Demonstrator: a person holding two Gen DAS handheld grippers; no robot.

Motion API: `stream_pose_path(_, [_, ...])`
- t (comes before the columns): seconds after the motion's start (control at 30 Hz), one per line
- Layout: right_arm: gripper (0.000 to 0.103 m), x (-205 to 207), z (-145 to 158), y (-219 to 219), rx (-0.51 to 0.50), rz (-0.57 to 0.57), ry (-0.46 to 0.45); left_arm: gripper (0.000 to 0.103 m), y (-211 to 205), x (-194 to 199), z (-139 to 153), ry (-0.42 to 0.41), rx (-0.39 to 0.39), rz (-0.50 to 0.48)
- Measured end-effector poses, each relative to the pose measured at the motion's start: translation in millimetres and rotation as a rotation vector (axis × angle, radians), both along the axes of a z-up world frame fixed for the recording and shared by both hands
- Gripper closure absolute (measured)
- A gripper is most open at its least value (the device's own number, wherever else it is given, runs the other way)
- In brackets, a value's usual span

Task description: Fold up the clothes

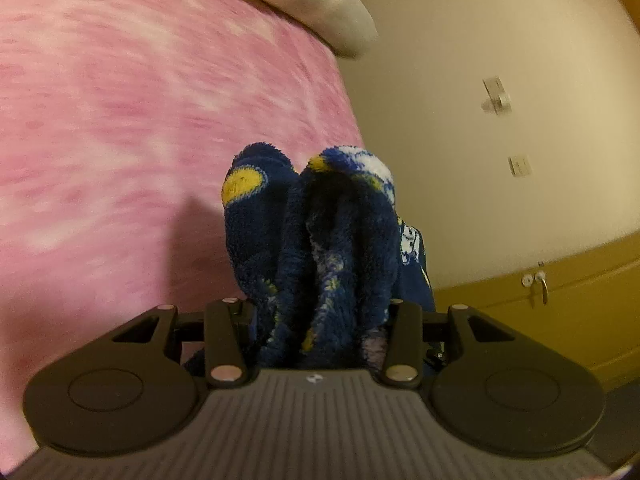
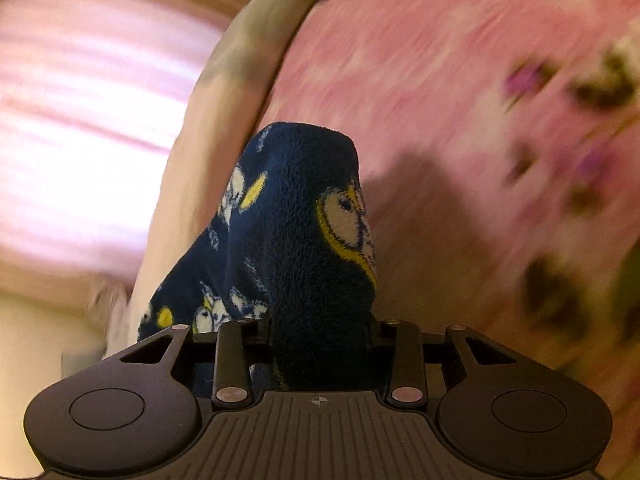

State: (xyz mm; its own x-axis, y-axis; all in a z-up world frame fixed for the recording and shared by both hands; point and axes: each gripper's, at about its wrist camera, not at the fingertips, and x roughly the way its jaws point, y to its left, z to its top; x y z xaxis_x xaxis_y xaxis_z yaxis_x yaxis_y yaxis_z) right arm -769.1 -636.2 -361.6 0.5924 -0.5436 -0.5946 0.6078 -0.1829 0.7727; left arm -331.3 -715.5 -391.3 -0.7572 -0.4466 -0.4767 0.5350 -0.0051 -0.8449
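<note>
Two-handed carry of a garment above a bed. The left gripper [image 1: 316, 312] is clenched on a bunched wad of the navy fleece garment [image 1: 316, 232], whose pile shows yellow and white printed motifs; the folds rise straight out from between the fingers and fill the gap completely. The right gripper [image 2: 320, 332] likewise grasps a second portion of the same fleece [image 2: 304, 240], here a smoother single hump, with more cloth trailing down to the left of its fingers. Beyond both grips lies the pink bedspread [image 1: 140, 140], blurred (the view is in motion), with a pale pillow [image 1: 320, 0] at its far end and a cream wall [image 1: 500, 80] alongside. The garment hangs between the two grippers, clear of the bedspread as far as either view shows; its lower hem is hidden. The governing relation: each gripper holds one end of the cloth, so the span between them likely sets the garment's long axis, and neither hand is nearer.
</note>
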Motion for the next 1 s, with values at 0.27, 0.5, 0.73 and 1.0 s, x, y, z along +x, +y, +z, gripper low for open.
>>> stream_pose_path(0.27, [0.068, -103, 6, -60, -0.052, -0.139, 0.009, 0.065, -108, -106, -6, 0.018, -0.043, -0.091])
stream_pose_path(0.5, [0.068, -168, 2, -121, -0.084, -0.182, -0.008, 0.065, -177, -161, -1, 0.013, -0.083, -0.111])
stream_pose_path(0.73, [0.064, -182, -10, -155, -0.09, -0.193, -0.02, 0.06, -218, -178, -9, -0.06, -0.097, -0.111])
stream_pose_path(1.0, [0.037, -174, -10, -139, -0.081, -0.399, 0.241, 0.057, -223, -150, -11, -0.222, -0.06, 0.012])
